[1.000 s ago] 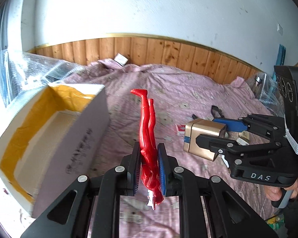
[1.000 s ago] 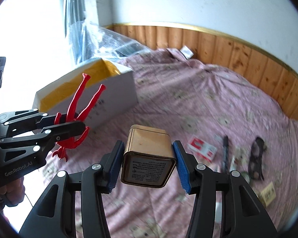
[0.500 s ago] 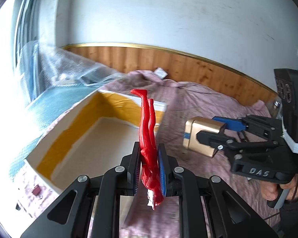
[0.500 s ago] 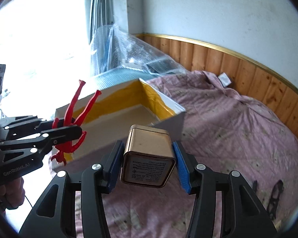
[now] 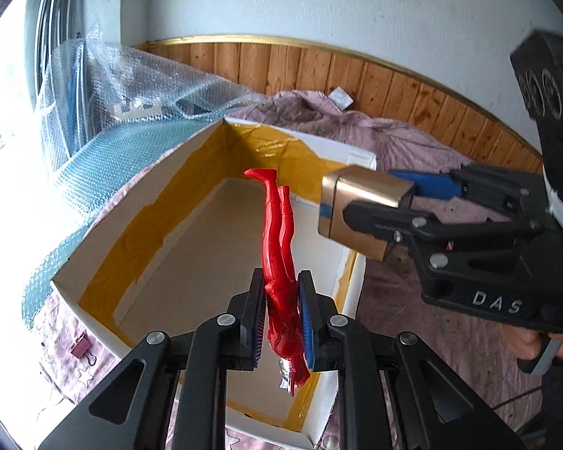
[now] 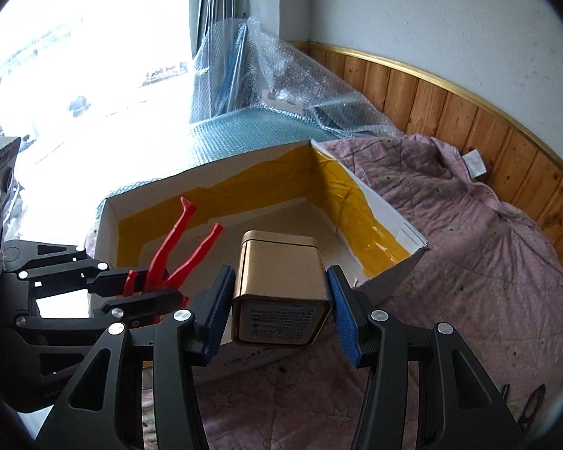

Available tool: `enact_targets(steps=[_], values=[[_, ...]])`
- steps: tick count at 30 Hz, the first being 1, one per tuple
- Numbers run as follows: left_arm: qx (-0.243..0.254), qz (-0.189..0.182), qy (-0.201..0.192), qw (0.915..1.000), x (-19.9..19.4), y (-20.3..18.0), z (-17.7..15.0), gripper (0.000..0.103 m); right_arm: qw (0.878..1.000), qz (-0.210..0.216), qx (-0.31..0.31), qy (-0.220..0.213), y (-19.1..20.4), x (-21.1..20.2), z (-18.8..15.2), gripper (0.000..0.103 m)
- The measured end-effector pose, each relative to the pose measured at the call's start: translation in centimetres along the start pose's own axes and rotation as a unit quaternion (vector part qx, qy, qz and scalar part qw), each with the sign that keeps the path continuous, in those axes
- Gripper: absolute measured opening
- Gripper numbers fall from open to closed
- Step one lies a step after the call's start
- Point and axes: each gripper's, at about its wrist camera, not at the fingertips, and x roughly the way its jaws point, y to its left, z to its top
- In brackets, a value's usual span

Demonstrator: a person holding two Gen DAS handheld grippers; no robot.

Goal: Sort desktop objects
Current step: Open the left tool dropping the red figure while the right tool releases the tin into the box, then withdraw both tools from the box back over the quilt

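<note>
Left wrist view, left gripper (image 5: pixel 280 318) clamped on red figure (image 5: pixel 281 247) above white box (image 5: pixel 94 262), right gripper (image 6: pixel 281 315) pinching gold tin (image 6: pixel 281 281) over its right wall, pink binder clip (image 5: pixel 80 348) near left, bubble wrap (image 5: pixel 139 90) far left, pink cloth (image 6: pixel 488 262) right.

1 white cardboard box (image 5: pixel 94 262), 1 red toy figure (image 5: pixel 281 232), 1 gold tin (image 5: pixel 364 210), 2 grippers, 1 maroon binder clip (image 5: pixel 82 348) at lower left, 1 sheet of bubble wrap (image 5: pixel 139 90) at upper left.
</note>
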Motion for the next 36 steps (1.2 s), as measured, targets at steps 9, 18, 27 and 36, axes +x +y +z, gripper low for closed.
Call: enact_targets(steps=[9, 18, 27, 36], values=[[-0.011, 0.0, 0.009, 0.9999, 0.8, 0.5, 0.0, 0.027, 1.0, 0.003, -0.005, 0.011, -0.1, 1.1, 0.2, 0.053], [-0.025, 0.003, 0.009, 0.9996, 0.5, 0.7, -0.4, 0.047, 1.0, 0.001, -0.004, 0.008, 0.0, 1.3, 0.0, 0.059], [-0.033, -0.001, 0.007, 0.9994, 0.5, 0.7, -0.5, 0.05, 1.0, -0.006, -0.002, 0.004, -0.1, 0.7, -0.1, 0.063], [-0.004, 0.002, -0.024, 0.9997, -1.2, -1.6, -0.3, 0.05, 0.999, -0.009, 0.038, -0.02, -1.9, -2.1, -1.4, 0.062]])
